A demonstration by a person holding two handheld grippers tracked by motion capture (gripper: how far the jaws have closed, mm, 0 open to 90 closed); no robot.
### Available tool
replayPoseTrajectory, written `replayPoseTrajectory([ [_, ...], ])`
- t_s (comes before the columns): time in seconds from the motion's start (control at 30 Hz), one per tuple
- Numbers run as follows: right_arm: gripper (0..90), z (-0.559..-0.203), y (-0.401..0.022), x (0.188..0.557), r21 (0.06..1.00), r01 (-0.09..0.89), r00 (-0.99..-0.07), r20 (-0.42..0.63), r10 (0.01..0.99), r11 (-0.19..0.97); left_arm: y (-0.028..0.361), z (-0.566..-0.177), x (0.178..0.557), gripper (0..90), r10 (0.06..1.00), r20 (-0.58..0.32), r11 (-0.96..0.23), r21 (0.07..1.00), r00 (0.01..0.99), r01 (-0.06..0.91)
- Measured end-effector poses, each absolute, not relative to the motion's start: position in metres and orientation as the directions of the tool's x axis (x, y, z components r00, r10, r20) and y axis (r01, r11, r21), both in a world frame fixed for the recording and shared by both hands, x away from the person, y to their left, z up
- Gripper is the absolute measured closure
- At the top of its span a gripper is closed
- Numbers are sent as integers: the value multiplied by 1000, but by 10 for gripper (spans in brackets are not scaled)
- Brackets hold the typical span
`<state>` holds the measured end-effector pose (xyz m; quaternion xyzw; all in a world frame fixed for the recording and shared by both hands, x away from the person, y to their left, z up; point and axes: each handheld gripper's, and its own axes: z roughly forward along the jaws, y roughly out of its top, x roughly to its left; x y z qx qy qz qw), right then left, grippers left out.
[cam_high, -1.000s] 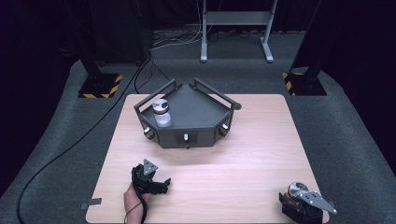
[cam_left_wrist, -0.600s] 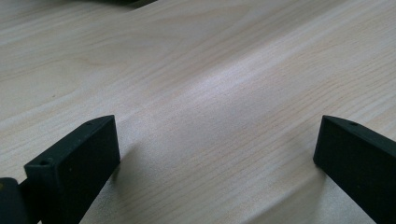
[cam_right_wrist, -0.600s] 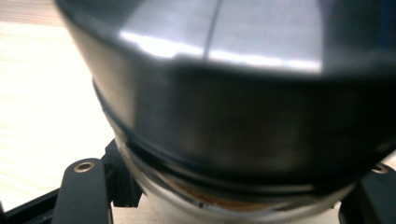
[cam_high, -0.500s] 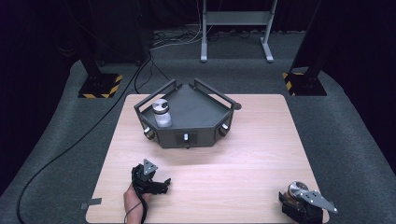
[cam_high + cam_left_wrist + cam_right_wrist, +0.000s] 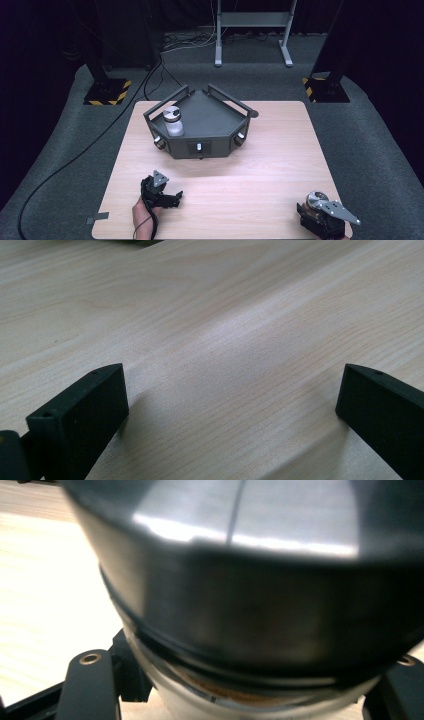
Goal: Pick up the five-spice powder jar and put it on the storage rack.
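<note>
On the wooden table (image 5: 270, 165) stands a black angular tray (image 5: 215, 142) with a clear jar (image 5: 173, 121), metal-lidded, upright in its left corner. My left gripper (image 5: 174, 196) lies near the front left of the table, held by a hand. Its jaws stand open over bare wood in the left gripper view (image 5: 232, 405). At the front right corner my right gripper (image 5: 315, 212) is shut on a second jar with a silver lid (image 5: 316, 199). That jar (image 5: 240, 595) looms close in the right gripper view, with the right gripper (image 5: 245, 690) clasping its body below the lid.
The tray has raised rails and round knobs on its front faces. A black cable (image 5: 75, 155) runs over the grey floor at the left. Posts with yellow-black bases (image 5: 107, 92) and a metal frame (image 5: 250, 30) stand behind the table.
</note>
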<state>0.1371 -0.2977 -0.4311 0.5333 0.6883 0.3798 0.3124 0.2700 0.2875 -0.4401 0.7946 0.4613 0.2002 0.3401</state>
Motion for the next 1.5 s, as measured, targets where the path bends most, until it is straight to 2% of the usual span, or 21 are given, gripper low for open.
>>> replayPoseTrajectory([
  [1.5,302,-384,-269,180,871,408,-411,-92,907,273,288,-440,270,2,870,2,-341,725,493,598],
])
